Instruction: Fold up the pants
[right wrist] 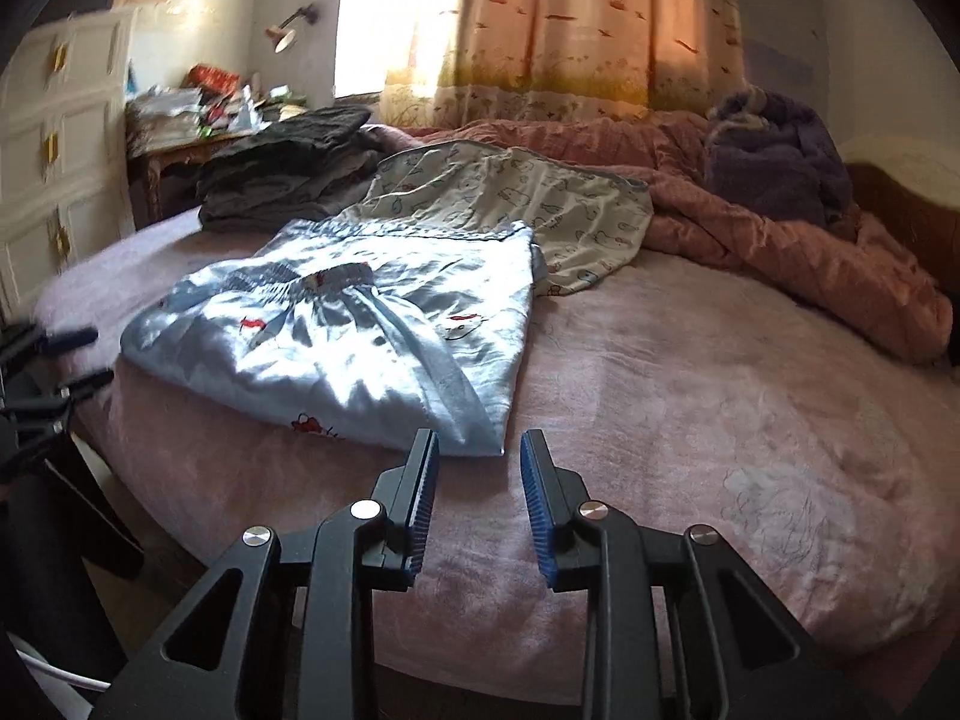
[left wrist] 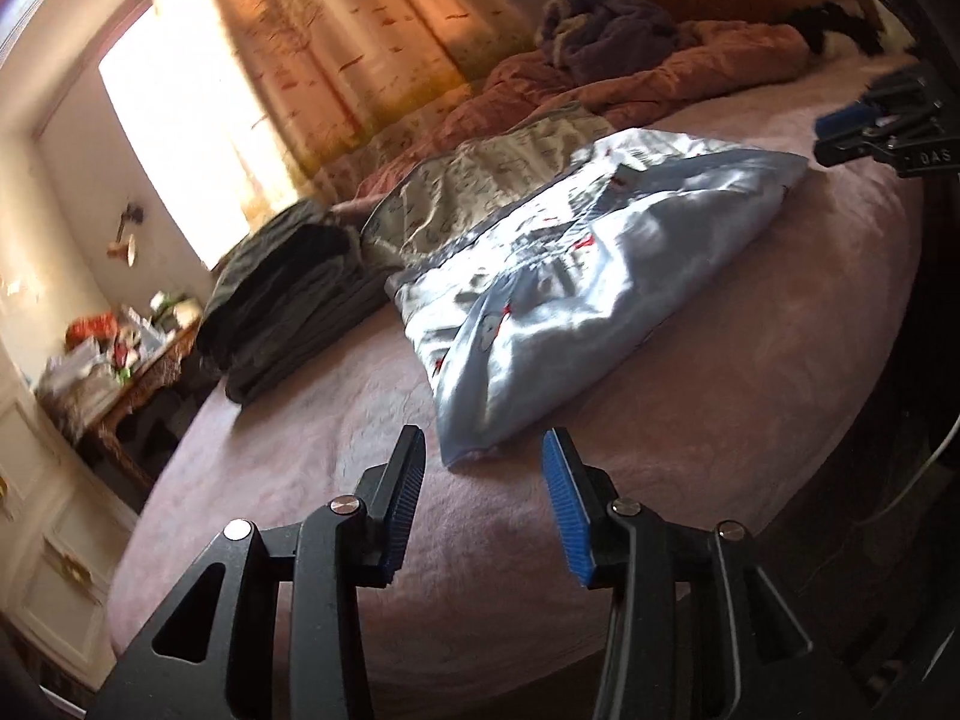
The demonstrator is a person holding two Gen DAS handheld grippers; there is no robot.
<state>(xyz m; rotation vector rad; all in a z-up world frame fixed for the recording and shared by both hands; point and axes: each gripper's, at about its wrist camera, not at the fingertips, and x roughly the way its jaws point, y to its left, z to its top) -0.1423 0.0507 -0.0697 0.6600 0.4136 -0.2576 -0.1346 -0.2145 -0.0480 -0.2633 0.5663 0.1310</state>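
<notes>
Both grippers, left (left wrist: 483, 450) and right (right wrist: 479, 450), fingers released; folded pants (right wrist: 336, 348) ahead; no writing legible.

Left gripper (left wrist: 483, 450) tilted down, fingers apart, nothing between; right gripper (right wrist: 479, 450) likewise.

Beside the pink bed cover (right wrist: 690, 372): dark folded clothes (right wrist: 288, 168), patterned cloth (right wrist: 510, 204), rumpled quilt (right wrist: 780, 240), purple blanket (right wrist: 774, 150).

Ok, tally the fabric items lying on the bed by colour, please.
Light blue satin pants: 1
Cream printed cloth: 1
Dark folded clothes stack: 1
Salmon-pink quilt: 1
Purple fleece blanket: 1
Total: 5
</notes>
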